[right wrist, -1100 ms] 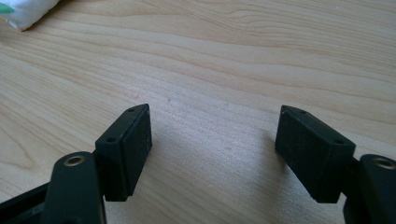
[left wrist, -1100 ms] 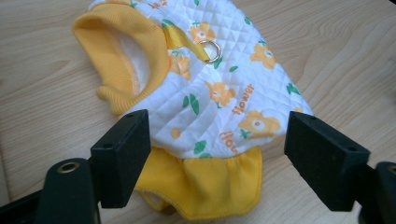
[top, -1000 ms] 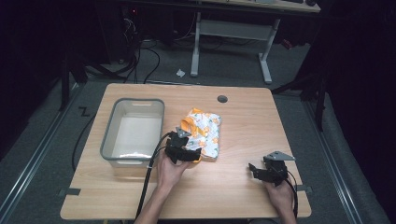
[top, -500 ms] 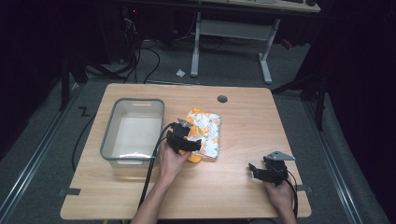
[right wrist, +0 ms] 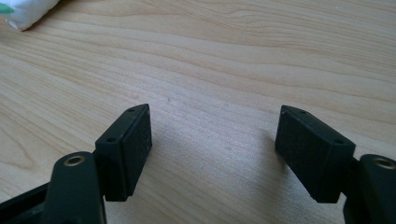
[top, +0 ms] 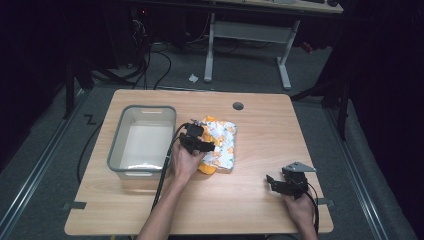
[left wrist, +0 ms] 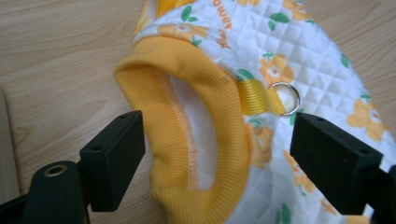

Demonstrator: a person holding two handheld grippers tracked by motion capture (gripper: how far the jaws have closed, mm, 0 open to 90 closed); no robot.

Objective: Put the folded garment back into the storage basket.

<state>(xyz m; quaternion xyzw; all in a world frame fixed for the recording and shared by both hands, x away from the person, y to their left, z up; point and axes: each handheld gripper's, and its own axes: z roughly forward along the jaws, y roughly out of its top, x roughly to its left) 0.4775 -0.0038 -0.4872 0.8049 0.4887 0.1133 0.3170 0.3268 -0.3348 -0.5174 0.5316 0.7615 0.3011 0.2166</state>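
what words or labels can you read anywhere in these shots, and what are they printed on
"ower": orange letters on the quilted flower-print garment, by its yellow ribbed collar in the left gripper view; the start is cut off by the fold.
A second, smaller orange word beside it: too blurred to read.
Grey bin, table, both hand-held grippers: no readable text.

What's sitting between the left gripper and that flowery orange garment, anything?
Nothing visible. The open left gripper already straddles the garment's orange ribbed collar, with no other object between them.
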